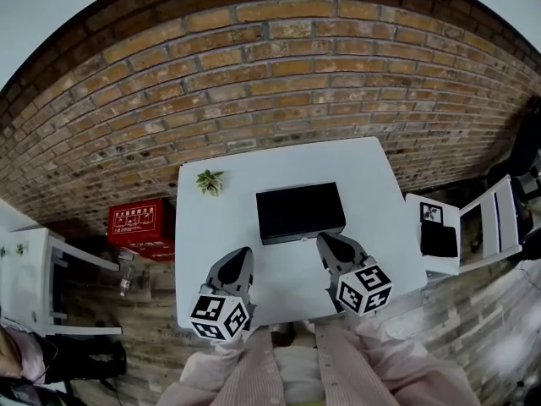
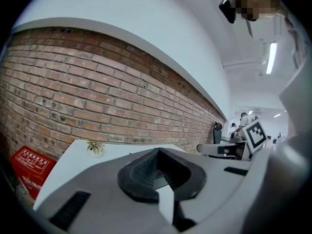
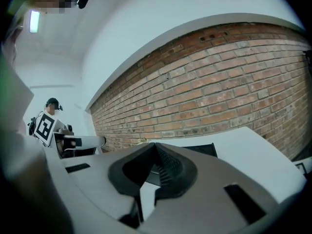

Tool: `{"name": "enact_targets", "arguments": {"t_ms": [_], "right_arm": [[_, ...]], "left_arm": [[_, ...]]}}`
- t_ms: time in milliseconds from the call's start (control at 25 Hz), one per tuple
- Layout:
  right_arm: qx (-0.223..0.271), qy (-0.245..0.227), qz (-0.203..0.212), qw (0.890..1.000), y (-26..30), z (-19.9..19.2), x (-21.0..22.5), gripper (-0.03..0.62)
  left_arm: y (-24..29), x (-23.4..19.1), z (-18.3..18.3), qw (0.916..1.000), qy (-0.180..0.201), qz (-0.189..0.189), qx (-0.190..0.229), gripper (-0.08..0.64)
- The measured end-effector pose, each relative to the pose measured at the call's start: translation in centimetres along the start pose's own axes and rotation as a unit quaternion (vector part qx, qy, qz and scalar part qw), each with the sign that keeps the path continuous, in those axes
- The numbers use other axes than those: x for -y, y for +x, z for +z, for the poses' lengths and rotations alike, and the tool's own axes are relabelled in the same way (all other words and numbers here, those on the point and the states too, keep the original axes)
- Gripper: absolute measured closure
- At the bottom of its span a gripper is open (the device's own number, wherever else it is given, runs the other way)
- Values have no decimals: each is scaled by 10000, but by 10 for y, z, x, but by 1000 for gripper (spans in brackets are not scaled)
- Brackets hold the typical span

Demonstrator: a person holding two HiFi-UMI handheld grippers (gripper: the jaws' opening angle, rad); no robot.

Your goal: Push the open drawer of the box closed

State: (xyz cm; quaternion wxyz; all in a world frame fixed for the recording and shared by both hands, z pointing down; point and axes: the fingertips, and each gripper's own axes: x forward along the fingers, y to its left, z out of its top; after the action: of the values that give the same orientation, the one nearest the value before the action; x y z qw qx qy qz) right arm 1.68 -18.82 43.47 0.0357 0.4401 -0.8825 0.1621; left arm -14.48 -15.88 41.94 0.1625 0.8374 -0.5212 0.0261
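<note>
Two jaw pairs together, empty, left gripper (image 1: 243, 254), right gripper (image 1: 325, 240), black box (image 1: 300, 211) just ahead, bare table (image 1: 211, 227) around.

Flat black box (image 1: 300, 210) lies centred on the white table (image 1: 380, 184), drawer (image 1: 302, 236) flush.

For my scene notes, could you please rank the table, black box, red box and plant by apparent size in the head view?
1. table
2. black box
3. red box, only slightly smaller; it sits on the floor, farther away, so this is unsure
4. plant
</note>
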Motion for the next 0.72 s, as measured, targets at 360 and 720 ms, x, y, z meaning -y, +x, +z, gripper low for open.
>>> {"name": "enact_targets", "arguments": {"t_ms": [360,720], "right_arm": [[585,-162,171,9980,-23,45,-9,589],[1021,-227,88,9945,-43,80,-9,589]], "left_arm": [[-26,-13,35,9979,256,319,504,565],[-50,-26,56,9940,359,645,813,565]]}}
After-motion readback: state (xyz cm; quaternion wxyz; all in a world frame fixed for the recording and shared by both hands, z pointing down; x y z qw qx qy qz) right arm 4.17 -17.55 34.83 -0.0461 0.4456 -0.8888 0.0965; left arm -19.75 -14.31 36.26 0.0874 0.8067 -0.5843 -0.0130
